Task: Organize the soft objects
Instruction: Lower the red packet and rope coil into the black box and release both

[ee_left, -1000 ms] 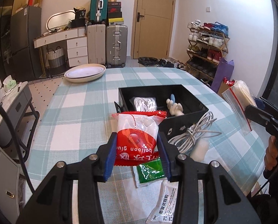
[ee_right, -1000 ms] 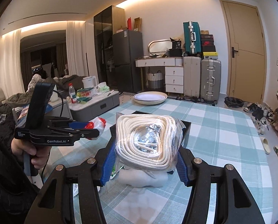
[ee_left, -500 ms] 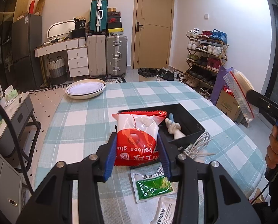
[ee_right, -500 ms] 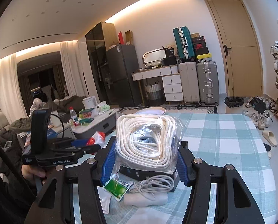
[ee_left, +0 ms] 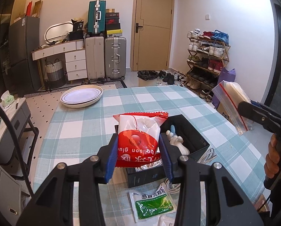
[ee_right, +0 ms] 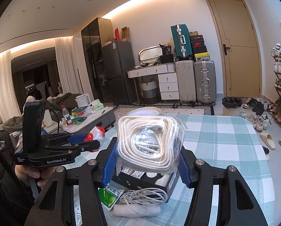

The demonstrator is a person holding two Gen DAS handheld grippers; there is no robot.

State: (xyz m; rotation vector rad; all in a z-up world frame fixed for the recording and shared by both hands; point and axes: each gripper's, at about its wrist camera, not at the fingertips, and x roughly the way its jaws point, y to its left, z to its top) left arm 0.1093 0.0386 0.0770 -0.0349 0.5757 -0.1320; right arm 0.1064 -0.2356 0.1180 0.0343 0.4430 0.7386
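Note:
My left gripper is shut on a red and white balloon glue packet, held above the black box on the checked table. The box holds a white figurine and white cables. My right gripper is shut on a clear bag of coiled white rope, held above the same box. The right gripper and its bag show at the right of the left wrist view. The left gripper shows at the left of the right wrist view.
A green sachet, a loose grey cable and a white cloth lie on the table beside the box. A white oval plate sits at the far table edge. Suitcases, a door and a shoe rack stand beyond.
Both grippers have risen with their loads, so the box and table items look lower and farther. The left gripper has also moved over the box.

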